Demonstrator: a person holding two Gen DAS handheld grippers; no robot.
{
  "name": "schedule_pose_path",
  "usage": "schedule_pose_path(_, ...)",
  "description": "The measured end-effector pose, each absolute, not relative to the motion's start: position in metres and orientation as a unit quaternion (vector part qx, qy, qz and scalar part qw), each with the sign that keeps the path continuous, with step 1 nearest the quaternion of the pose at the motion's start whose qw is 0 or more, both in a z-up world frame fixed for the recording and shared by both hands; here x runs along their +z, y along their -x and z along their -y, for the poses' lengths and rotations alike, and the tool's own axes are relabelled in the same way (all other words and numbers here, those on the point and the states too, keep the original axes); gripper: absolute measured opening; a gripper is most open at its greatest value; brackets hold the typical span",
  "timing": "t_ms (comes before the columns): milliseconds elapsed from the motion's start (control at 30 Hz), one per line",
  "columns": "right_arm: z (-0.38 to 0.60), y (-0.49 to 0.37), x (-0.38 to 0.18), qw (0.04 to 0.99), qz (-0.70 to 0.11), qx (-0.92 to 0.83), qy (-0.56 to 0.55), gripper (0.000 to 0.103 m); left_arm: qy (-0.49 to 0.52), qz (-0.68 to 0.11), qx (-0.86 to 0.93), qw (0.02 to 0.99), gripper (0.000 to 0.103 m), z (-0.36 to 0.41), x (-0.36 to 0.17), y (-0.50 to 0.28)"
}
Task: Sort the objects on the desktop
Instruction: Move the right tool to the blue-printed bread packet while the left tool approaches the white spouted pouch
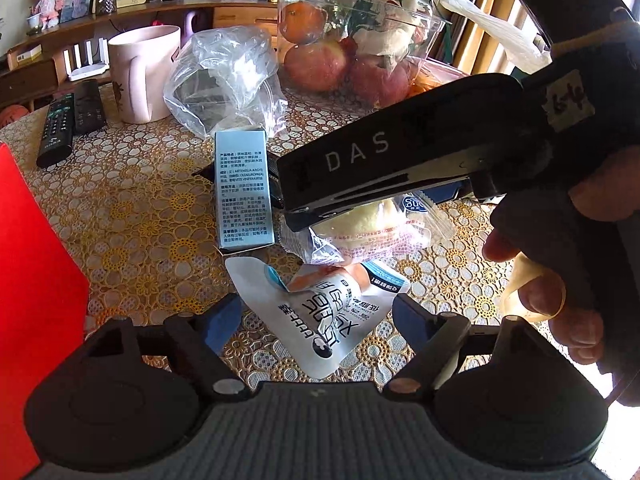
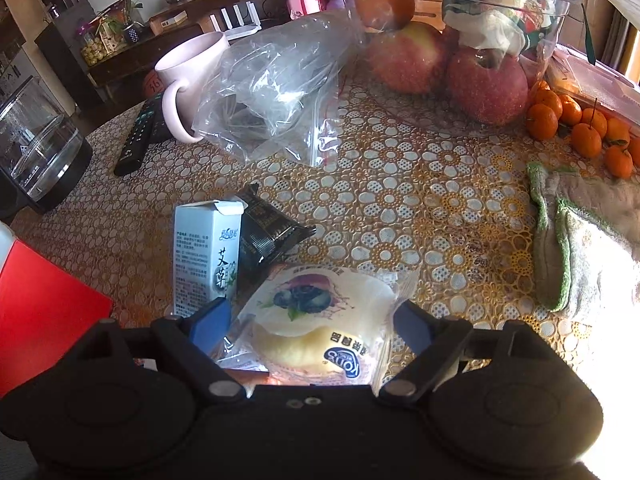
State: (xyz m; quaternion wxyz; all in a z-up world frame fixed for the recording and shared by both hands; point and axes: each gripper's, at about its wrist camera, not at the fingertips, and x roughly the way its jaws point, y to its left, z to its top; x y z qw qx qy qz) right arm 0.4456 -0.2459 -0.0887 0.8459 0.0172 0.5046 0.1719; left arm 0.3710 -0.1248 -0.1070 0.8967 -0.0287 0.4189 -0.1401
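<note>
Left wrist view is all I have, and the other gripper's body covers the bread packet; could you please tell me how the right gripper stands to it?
Observer: In the right wrist view the right gripper is open, with one jaw on each side of the bread packet; I see no squeeze on the wrapper.
Operator: Thank you. What is the dark thing poking out behind the blue box?
Observer: A black sachet, lying flat on the table close beside the blue box.
Operator: And is there anything further right of the packet?
Observer: Yes, a green-edged cloth lies crumpled there, well apart from the packet.
</note>
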Motion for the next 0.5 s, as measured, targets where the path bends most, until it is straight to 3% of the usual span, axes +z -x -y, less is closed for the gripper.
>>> schedule_pose_path(200, 0.246, -0.443, -0.088, 0.846, -0.503, 0.175, -0.019, 0.075, 0.054, -0.417, -0.158, 0.894, 0.064, 0.124, -0.106, -0.372)
schedule_pose_path(267, 0.246, -0.441, -0.086, 0.848, -0.502, 0.172, -0.019, 0.067, 0.062, -0.419, -0.161, 0.892, 0.059, 0.123, -0.106, -0.372)
schedule_pose_path(300, 0.246, -0.441, -0.086, 0.848, -0.502, 0.171, -0.017, 0.066, 0.066, -0.42, -0.163, 0.89, 0.05, 0.123, -0.106, -0.372)
schedule_pose_path(500, 0.249, -0.434, -0.084, 0.851, -0.496, 0.17, -0.017, 0.063, 0.076, -0.424, -0.171, 0.886, 0.043, 0.123, -0.104, -0.369)
